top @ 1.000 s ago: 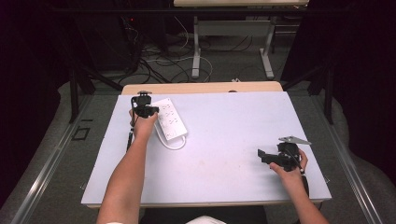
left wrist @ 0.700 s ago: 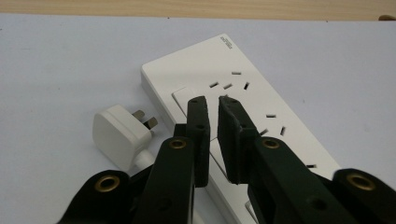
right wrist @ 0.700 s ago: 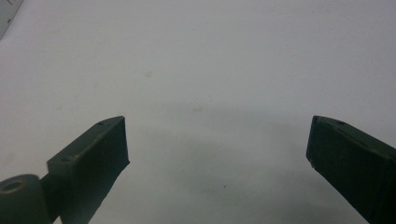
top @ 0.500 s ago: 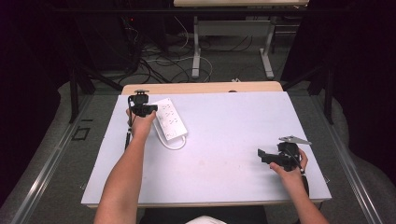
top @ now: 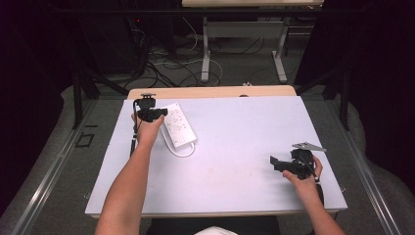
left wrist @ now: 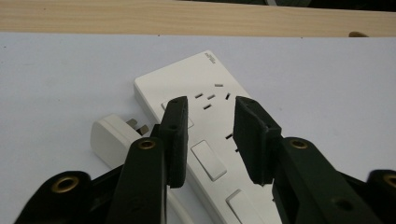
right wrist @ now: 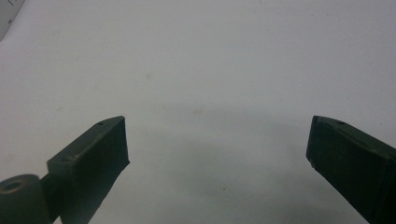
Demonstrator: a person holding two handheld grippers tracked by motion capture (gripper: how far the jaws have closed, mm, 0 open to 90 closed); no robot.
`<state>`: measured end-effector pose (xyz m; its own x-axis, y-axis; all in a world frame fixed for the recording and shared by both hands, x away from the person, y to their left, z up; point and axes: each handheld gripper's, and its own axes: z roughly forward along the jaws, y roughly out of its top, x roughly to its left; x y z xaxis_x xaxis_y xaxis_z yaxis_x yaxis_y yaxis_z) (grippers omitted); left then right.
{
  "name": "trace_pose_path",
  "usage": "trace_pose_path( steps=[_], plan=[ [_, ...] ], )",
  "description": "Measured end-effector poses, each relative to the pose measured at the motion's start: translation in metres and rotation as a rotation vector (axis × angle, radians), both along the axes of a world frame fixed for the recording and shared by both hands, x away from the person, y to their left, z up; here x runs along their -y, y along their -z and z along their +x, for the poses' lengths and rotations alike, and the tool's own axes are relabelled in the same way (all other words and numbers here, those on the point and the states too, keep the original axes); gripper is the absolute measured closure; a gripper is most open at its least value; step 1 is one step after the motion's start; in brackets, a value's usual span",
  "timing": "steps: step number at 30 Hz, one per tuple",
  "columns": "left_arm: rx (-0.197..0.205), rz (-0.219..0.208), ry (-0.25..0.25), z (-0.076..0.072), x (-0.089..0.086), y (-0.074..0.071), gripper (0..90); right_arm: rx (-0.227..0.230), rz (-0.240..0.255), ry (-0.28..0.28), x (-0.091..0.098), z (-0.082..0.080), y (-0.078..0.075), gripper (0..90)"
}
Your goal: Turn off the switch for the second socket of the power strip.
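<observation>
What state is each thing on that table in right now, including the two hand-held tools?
Power strip: lying flat, sockets up and empty.
Plug: unplugged, lying beside the strip.
Cord: looped at the strip's near end.
Left tool: jaws apart above the strip, holding nothing.
Right tool: jaws wide open, holding nothing.

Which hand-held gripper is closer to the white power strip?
Left. The left hand-held gripper hovers right over the power strip; the right hand-held gripper is far across the table.

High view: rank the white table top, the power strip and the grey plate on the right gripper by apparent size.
1. white table top
2. power strip
3. grey plate on the right gripper, clearly smallest
</observation>
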<state>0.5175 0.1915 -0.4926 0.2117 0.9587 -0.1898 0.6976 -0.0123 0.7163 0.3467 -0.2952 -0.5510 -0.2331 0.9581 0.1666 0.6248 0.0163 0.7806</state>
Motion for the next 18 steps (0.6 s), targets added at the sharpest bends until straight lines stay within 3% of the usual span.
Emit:
trace_pose_path(
  steps=[12, 18],
  plan=[
    [0.036, -0.026, 0.014, -0.007, 0.005, -0.009, 52.6, 0.007, -0.004, -0.002, 0.002, 0.000, -0.001, 4.9],
    [0.070, -0.012, 0.035, -0.011, 0.009, -0.014, 47.4, 0.008, -0.001, -0.001, 0.001, 0.000, -0.001, 4.9]
  ],
)
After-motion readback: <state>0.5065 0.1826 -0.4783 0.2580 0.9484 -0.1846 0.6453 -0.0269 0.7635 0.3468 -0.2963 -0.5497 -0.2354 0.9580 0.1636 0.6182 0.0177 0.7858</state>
